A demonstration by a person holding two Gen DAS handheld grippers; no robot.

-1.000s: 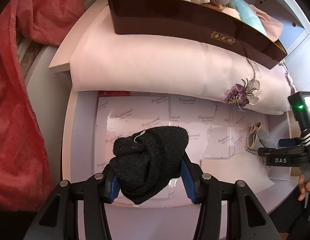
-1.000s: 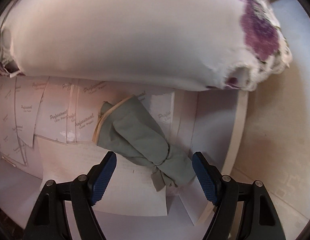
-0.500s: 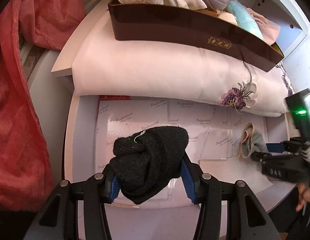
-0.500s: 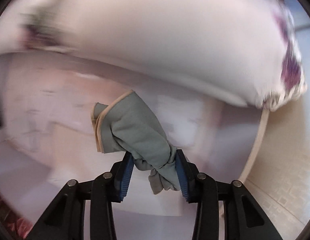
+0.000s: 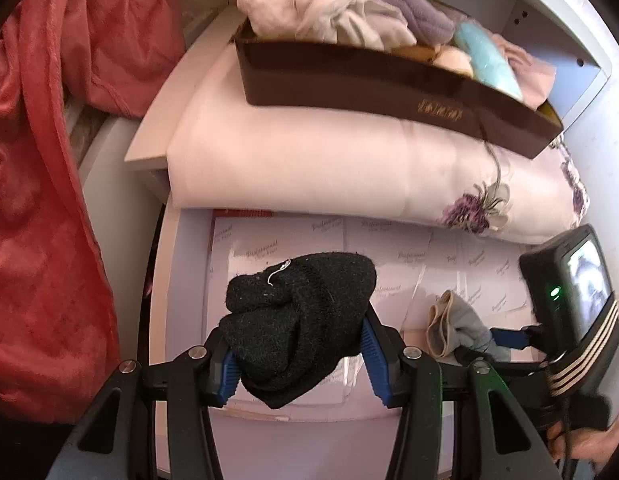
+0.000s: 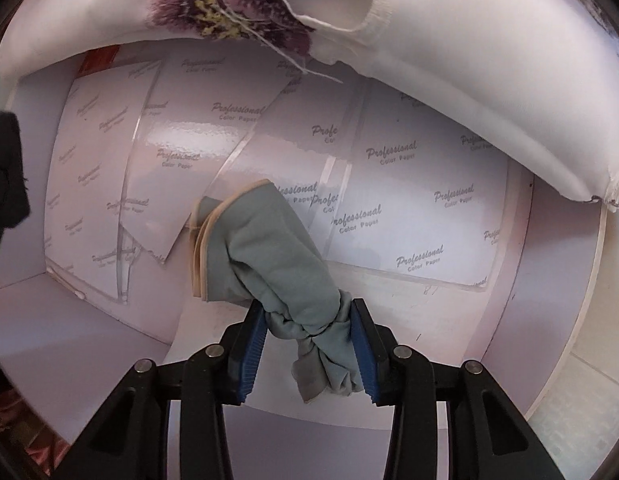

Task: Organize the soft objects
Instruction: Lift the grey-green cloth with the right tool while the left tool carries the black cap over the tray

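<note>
My left gripper [image 5: 297, 364] is shut on a rolled black knit sock bundle [image 5: 297, 320], held above the paper-lined shelf [image 5: 181, 264]. My right gripper [image 6: 309, 350] is shut on the knotted end of a grey-green sock bundle with a beige cuff [image 6: 265, 252], lifted just off the shelf; it also shows in the left wrist view [image 5: 453, 326], at the right next to the right gripper's body [image 5: 569, 300]. A dark brown box [image 5: 389, 84] full of rolled soft items sits on a folded white pillowcase [image 5: 309, 164] above.
Red garments [image 5: 41, 200] hang at the left. Sheets of "Professional Color Paper" [image 6: 409, 208] line the shelf. The embroidered pillowcase edge [image 6: 269, 8] overhangs the shelf's back. A white shelf wall [image 5: 569, 32] stands at the upper right.
My right gripper closed on the grey-green sock bundle and lifted it, moving left. My left gripper kept holding the black bundle and drew back a little, showing more of the box.
</note>
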